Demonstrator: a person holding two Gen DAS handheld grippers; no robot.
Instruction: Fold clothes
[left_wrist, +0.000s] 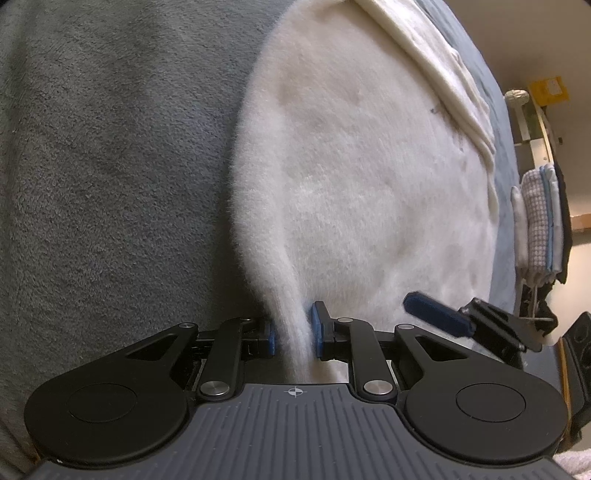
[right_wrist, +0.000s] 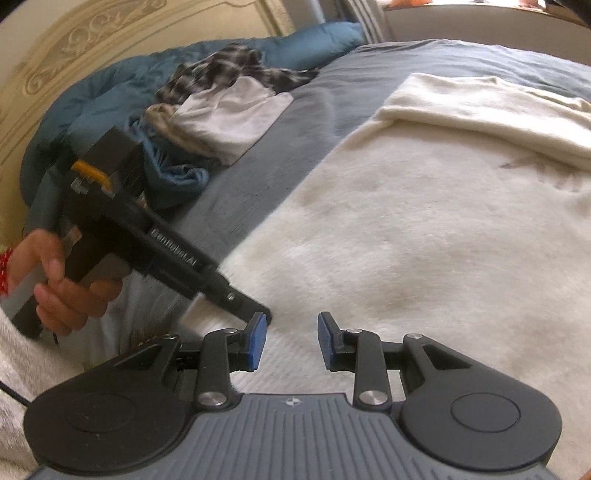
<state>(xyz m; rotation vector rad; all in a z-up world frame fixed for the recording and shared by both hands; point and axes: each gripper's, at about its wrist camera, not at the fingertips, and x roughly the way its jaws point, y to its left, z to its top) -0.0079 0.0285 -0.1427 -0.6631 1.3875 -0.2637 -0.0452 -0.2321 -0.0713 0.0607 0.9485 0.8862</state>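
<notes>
Nearest the lens in the left wrist view, the left tongs (left_wrist: 293, 334) are clenched on a pinched-up ridge of the fuzzy white garment (left_wrist: 362, 184), the pile bunched between the two blue pads. From that pinch the garment's edge runs straight away from the tongs, along the line where white fleece meets the grey bed cover (left_wrist: 110, 166); the body of the cloth spreads to the right of that line. At its far end a flatter cream layer (left_wrist: 443, 74) lies across it, whether a turned-over part of the same garment or a separate piece I cannot tell.

The right tongs (right_wrist: 291, 341) are released, pads apart with nothing between them, hovering just over the near white edge. In that view the left tongs sit just to their left, held by the person's left hand (right_wrist: 62, 284), so both pairs work the same near edge, close beside each other.

The garment lies spread on the bed, long axis leading away from both tongs. The left one already has the near left edge; the right is nearer the loose part of the hem to its right. A pile of other clothes (right_wrist: 221, 107) sits well off on the bed, and a folded stack (left_wrist: 539, 221) stands beyond the bed's edge.
</notes>
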